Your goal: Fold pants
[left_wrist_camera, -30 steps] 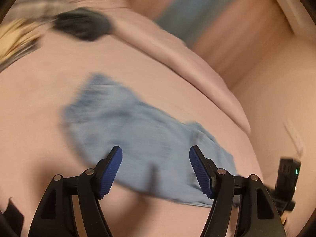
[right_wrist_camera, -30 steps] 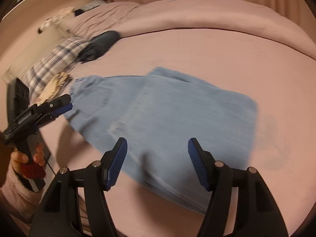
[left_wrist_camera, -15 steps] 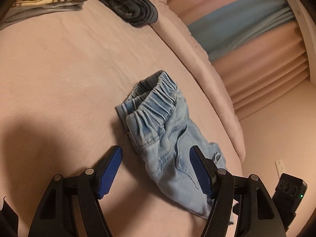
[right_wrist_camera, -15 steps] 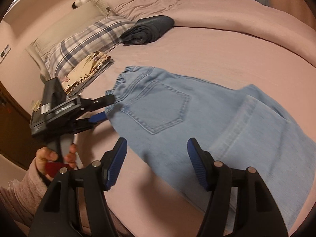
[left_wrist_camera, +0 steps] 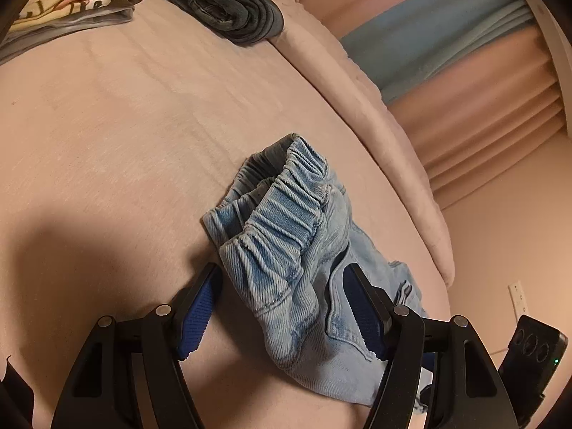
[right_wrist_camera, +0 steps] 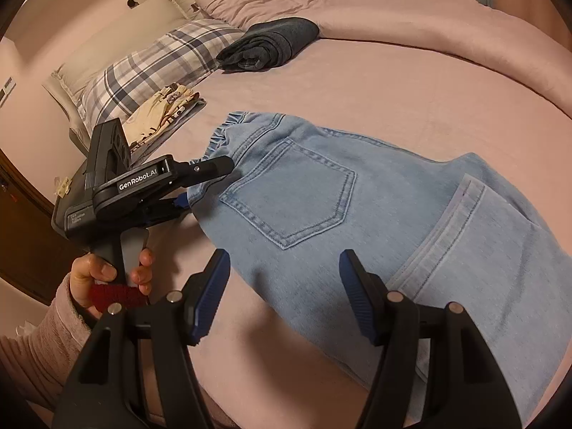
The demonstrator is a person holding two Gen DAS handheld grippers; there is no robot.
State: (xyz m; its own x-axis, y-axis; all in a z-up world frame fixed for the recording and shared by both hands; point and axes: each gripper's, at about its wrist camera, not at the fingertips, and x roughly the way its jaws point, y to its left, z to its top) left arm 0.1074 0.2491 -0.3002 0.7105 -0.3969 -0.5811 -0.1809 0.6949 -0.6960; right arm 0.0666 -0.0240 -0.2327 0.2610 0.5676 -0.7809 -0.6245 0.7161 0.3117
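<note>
- Bedroom; pink bedsheet (right_wrist_camera: 393, 82) is the work surface, pushed-back duvet (right_wrist_camera: 411, 10) along the far edge, so there is flat space to fold on.
- Light-blue jeans (right_wrist_camera: 357, 207) lie back-pocket up near the bed's front edge, legs already doubled over, hem band on top at the right; waistband points toward the plaid pillow (right_wrist_camera: 143, 71).
- Left gripper (left_wrist_camera: 282, 307), seen from the right wrist view at (right_wrist_camera: 203, 186), sits at the near waistband corner, fingers apart, the elastic corner between them; pads do not look pressed, so no grip yet.
- Right gripper (right_wrist_camera: 284, 296) hovers over the front edge of the jeans below the pocket, jaws apart, nothing held.
- Judgement: both line up along the near edge to pinch and fold the waist end over.
- Dark folded garment (right_wrist_camera: 271, 44) and folded printed clothes (right_wrist_camera: 168, 111) sit well apart by the pillow, probably finished pieces.
- Person's hand (right_wrist_camera: 107, 275) grips the left tool's handle.
</note>
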